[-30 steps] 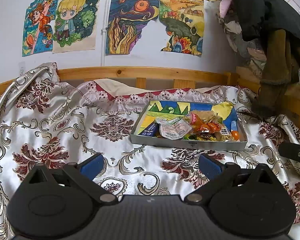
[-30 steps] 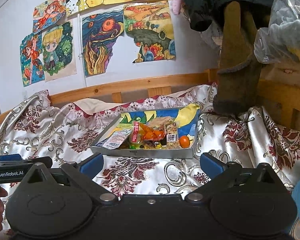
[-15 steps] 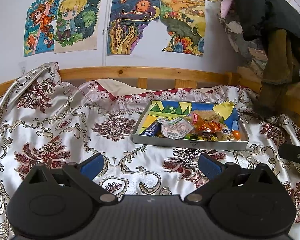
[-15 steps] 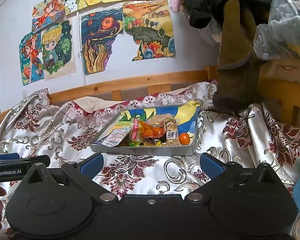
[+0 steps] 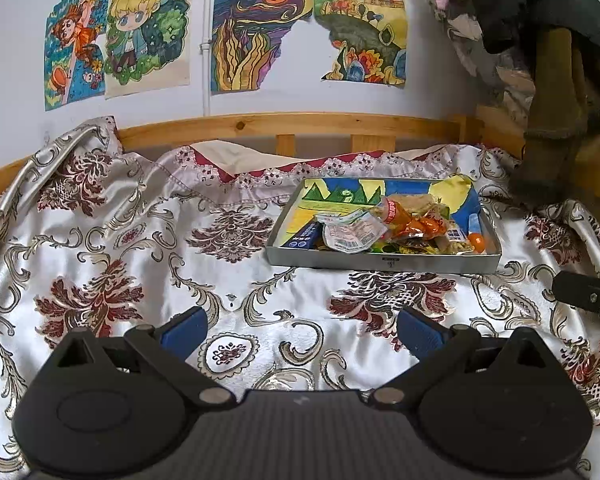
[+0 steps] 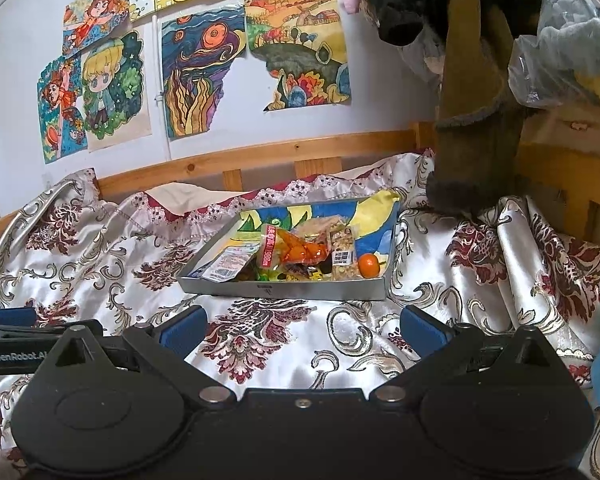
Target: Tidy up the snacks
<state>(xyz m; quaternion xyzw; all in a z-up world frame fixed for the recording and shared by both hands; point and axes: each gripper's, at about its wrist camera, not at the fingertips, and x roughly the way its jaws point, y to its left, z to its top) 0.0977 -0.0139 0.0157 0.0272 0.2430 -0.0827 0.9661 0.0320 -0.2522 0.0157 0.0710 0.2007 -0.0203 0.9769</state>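
1. Edged slightly nearer the tray (image 5: 380, 264) since earlier; both grippers, left gripper (image 5: 302, 326) and right gripper (image 6: 302, 326), spread wide, empty.
2. Snack packets (image 6: 288, 252) heaped in tray on bed (image 5: 140, 240): light, crinkly, slippery; best pinched at sealed edges.
3. Orange (image 6: 369, 265) round, firm, rolls; needs gentle grasp.

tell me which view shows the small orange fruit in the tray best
The right wrist view. There the orange fruit sits fully exposed in the near right corner of the tray. In the left wrist view the fruit is smaller and partly hidden behind the tray's rim and the snack packets.
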